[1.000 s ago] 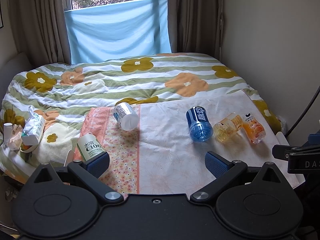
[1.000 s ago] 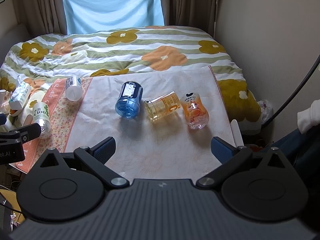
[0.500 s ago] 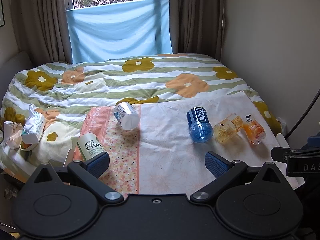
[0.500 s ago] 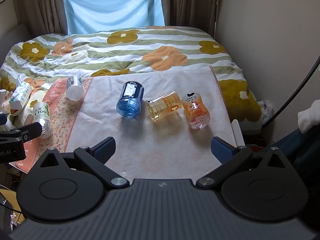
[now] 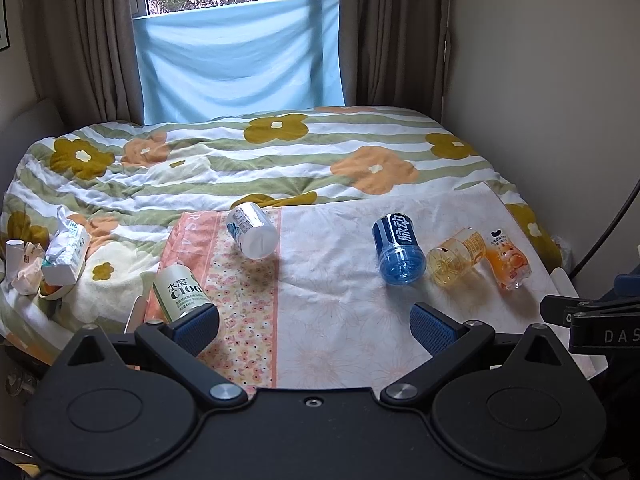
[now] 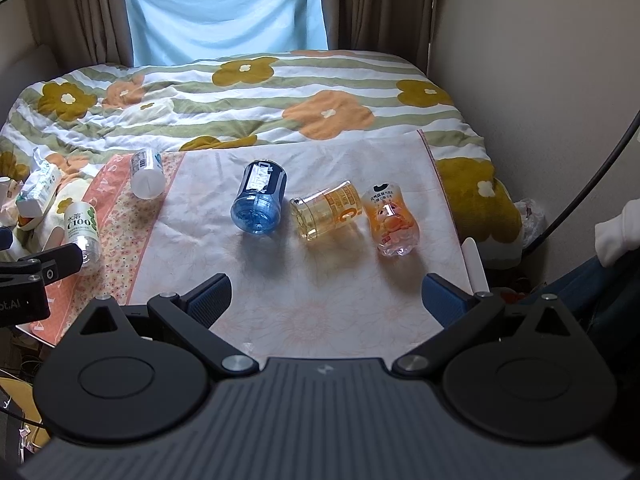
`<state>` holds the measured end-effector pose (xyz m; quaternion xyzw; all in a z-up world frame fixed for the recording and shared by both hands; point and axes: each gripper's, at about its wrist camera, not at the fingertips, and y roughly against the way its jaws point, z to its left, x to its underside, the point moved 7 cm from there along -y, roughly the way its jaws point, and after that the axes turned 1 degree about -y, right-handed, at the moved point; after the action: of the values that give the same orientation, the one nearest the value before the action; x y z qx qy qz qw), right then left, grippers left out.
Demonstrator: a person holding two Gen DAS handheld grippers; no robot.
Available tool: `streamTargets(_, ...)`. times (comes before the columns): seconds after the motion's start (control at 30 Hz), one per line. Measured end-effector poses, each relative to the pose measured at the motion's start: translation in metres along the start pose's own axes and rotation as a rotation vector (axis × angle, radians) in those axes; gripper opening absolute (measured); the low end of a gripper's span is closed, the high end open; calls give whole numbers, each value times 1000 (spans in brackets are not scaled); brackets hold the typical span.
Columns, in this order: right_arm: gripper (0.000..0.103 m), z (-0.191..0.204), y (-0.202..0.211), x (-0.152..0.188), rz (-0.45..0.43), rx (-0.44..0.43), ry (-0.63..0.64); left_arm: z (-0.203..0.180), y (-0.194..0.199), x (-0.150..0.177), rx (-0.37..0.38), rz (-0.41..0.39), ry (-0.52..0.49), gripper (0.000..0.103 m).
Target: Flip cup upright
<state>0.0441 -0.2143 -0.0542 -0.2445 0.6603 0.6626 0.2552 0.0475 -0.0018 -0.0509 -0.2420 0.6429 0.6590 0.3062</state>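
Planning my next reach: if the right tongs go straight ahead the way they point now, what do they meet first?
Probably bare sheet first, since the open right tongs look down at it. Beyond that, the line runs between the blue cup and the yellow cup, both lying on their sides; depth is uncertain.

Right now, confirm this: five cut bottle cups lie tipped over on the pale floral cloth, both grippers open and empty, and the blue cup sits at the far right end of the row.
Wrong on one point. The blue plastic cup is not at the far right; the orange cartoon-printed cup is, with the clear yellow cup between them, as the right wrist view shows. The rest stands: left gripper and right gripper are open and empty.
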Motion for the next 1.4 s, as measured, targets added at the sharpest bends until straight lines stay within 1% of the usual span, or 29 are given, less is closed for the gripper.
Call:
streamTargets(0.43,103,1,0,-1,0,-2,0,0,-1,1,2,4,1,103)
streamTargets(0.67,103,0,1,4,-1,-3,-2,-1,-1,1,3,4,0,103)
streamTargets(0.83,103,1,-4,-3,16,-18,-10,-5,-7,-7,10,23,-8,103)
streamTargets(0.93,103,-3,-8,-6,24,-11,-7,-10,-13,-14,17,40,-16,103)
streamTargets(1.17,103,-14,-31,-7,52,-5,6,-26,-45,-36,40,93,-40,103)
streamTargets(1.3,103,-23,-52,-6,71,-5,-3,-39,-77,-48,69,138,-38,103)
streamTargets(1.4,103,-29,-66,-5,85,-1,-1,-50,-104,-57,94,185,-34,103)
